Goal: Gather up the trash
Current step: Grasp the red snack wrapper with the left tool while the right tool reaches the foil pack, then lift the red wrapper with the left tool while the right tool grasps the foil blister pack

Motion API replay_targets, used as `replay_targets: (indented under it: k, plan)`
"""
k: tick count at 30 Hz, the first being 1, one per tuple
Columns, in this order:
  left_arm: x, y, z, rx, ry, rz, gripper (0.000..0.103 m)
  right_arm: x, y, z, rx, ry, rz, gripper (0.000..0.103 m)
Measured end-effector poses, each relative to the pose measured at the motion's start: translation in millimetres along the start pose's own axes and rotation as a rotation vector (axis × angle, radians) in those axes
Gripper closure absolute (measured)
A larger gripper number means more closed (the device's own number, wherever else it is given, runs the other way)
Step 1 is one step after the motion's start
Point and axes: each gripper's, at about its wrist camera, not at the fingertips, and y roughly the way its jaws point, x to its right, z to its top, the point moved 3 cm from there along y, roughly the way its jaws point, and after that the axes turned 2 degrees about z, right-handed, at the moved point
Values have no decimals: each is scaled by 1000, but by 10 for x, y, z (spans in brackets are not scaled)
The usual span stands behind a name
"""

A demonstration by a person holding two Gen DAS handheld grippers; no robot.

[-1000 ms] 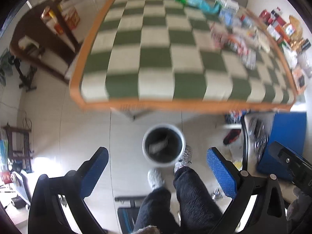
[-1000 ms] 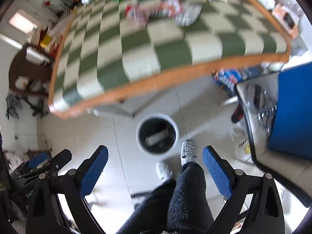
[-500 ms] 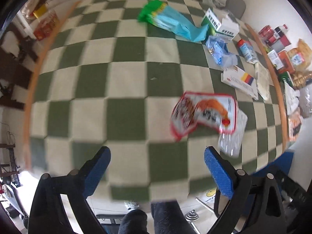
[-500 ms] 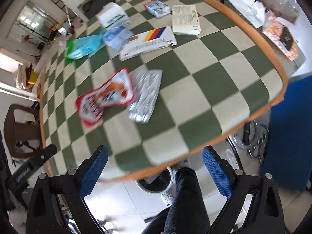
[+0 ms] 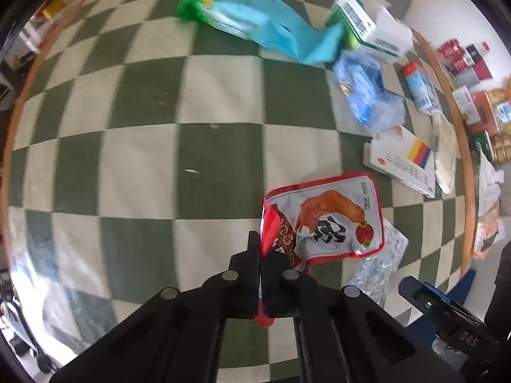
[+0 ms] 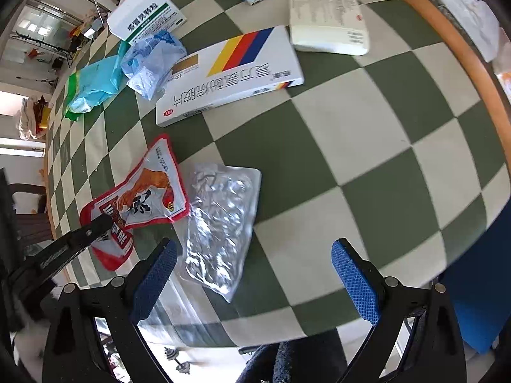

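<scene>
My left gripper (image 5: 260,255) is shut on the near edge of a red and white snack wrapper (image 5: 332,220), which lies on the green and white checked table (image 5: 134,146). In the right wrist view the same wrapper (image 6: 143,198) shows with the left gripper (image 6: 102,220) pinching its corner. A crumpled silver foil pack (image 6: 220,223) lies right of the wrapper. My right gripper (image 6: 252,271) is open and empty, just above the foil pack's near end. The foil pack also shows in the left wrist view (image 5: 380,265).
A white medicine box with coloured stripes (image 6: 230,76), a flat white packet (image 6: 325,16), a blue plastic bag (image 6: 153,63), a teal and green bag (image 6: 92,86) and a green and white box (image 6: 143,12) lie farther back. The table's orange rim (image 6: 479,73) runs along the right.
Both grippers rose from facing the floor bin to the table top. The left gripper closed on the snack wrapper. The right gripper moved nearer the foil pack and stays open.
</scene>
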Motion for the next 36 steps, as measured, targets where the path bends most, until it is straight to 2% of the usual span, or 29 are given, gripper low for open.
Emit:
replay_targets:
  k: [6,9,12,13,14,16,21,28,32,36]
  plan:
    - [-398,-240,-14,98,-36,154,103,-336,291,7,-17,-29,-44,4]
    - [-569,-283,-75,109,-65,177,103,-513,499,-41,-21,-63,-144,4]
    - [-648,-342,-117,119,-87,172,103,-623,536,-116,45,-98,-271,14]
    - [-657,-367,-119,124,-89,172,103,-637,513,-140,72,-97,-271,29]
    - [-666,-407,-138,133,-93,165,103,-665,466,-163,105,-109,-270,35]
    - [-623,-455,-152,147,-94,155,103,-686,481,-199,89,-115,-257,36]
    - [-627,-699,-201,196,-84,120,103,-545,408,-283,112,-101,-198,36]
    - [-694,-1075,-392,266,-58,111,103,-406,73,-524,156,-92,-116,36]
    - [-801,-1261,-644,288,-37,119,103,-491,-167,-711,191,-130,-82,36]
    - [-951,-1370,-1013,292,-27,116,103,-584,-445,-1045,226,-163,-37,36]
